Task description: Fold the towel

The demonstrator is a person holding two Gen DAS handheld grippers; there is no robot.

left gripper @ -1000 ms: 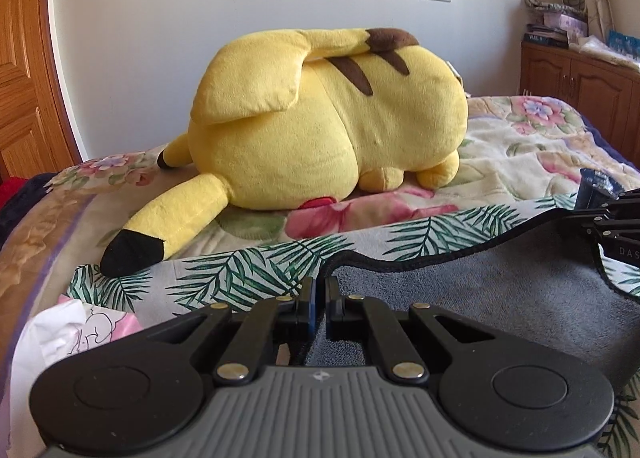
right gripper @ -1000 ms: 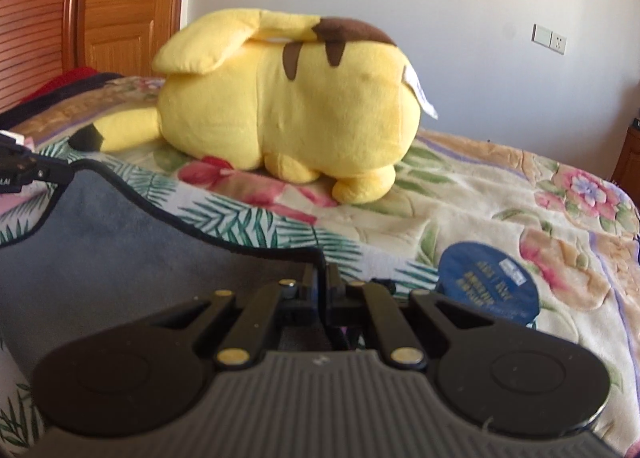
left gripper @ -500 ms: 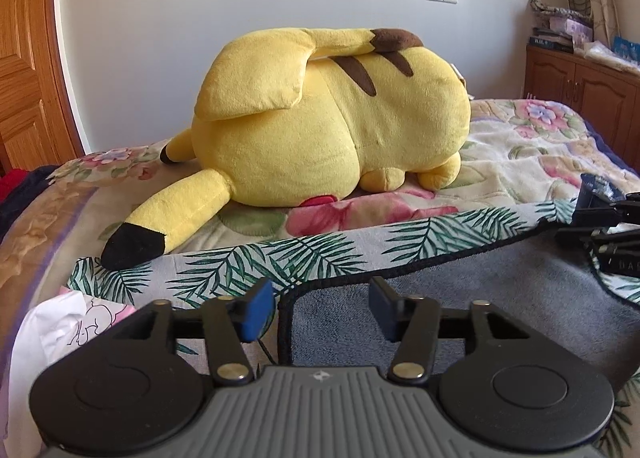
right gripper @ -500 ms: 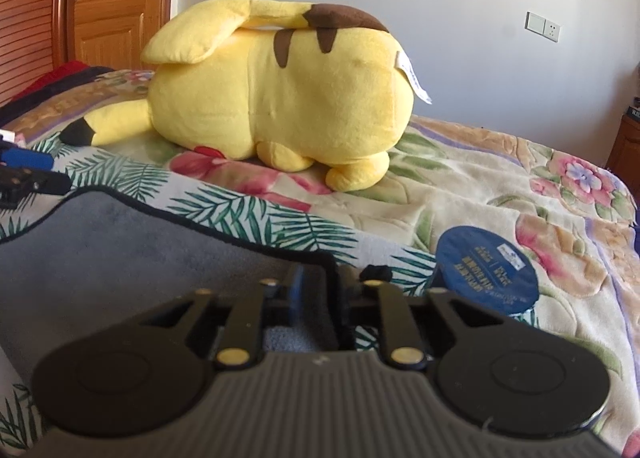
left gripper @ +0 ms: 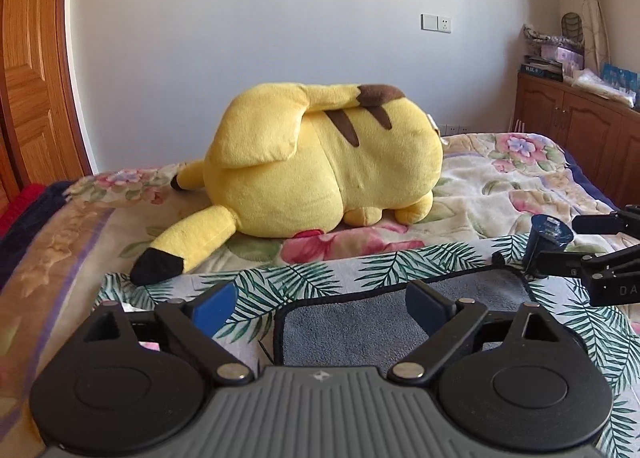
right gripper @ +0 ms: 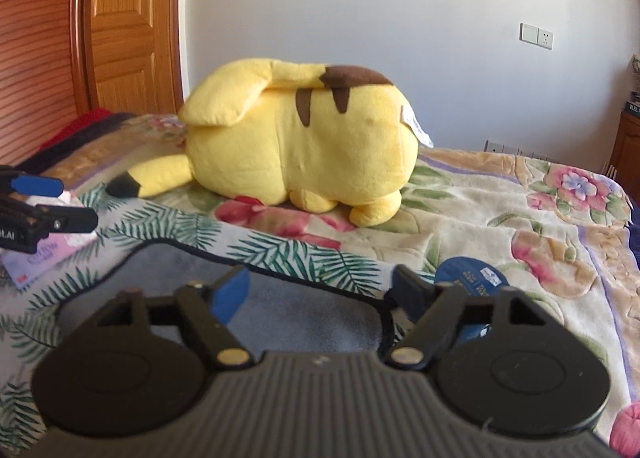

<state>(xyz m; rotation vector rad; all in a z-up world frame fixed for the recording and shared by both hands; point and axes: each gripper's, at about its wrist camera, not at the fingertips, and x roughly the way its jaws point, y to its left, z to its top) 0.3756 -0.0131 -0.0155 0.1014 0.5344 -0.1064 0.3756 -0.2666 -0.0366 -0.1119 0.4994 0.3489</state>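
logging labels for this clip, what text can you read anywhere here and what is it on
"DA", cut off by the frame edge: on the right gripper.
"LAI", start hidden: on the left gripper.
"COTTON": on the pink pack lying under the left gripper.
Blue disc: white print, too small to read.
Plush tag: blurred, unreadable.
Towel: no text visible.
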